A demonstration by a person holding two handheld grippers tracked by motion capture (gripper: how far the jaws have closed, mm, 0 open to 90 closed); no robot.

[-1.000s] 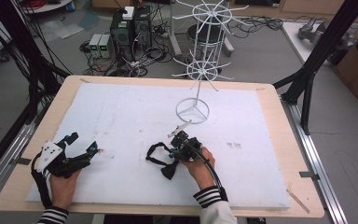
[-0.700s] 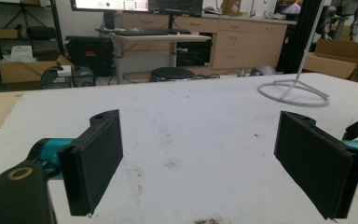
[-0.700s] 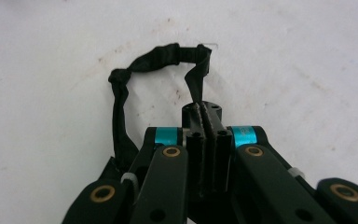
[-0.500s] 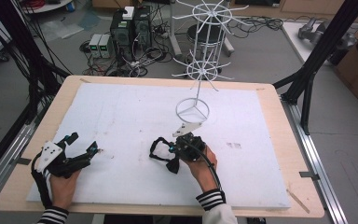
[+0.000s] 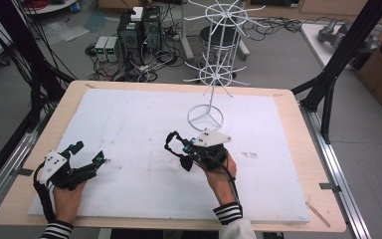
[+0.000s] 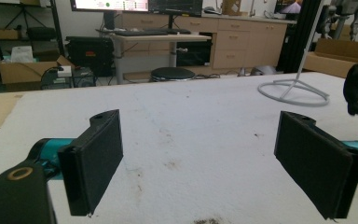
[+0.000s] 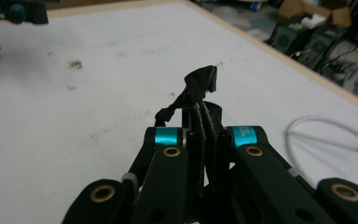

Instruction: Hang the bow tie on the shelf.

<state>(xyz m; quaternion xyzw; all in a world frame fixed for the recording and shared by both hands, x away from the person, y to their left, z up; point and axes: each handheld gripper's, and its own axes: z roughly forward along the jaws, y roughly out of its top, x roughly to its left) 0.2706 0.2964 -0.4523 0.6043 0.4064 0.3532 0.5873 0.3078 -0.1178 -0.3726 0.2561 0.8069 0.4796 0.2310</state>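
The right gripper (image 5: pixel 185 152) sits just right of the middle of the white table cover (image 5: pixel 129 124), lifted a little off it, with its jaws clamped on a black strap (image 5: pixel 171 142). In the right gripper view the two jaws are pressed together with the strap (image 7: pixel 200 84) pinched between them; a folded black end stands up past the jaw tips and a knotted length hangs to the left. In the high view the strap loops out to the left of the jaws, clear of the cover.

The left gripper (image 5: pixel 87 154) rests near the cover's front left corner. Its jaws stand wide apart with nothing between them, bare cover visible in the gap in the left gripper view.

A white wire rack (image 5: pixel 211 74) stands behind the right gripper, its ring base (image 5: pixel 205 115) on the cover, close to the gripper but apart from it.
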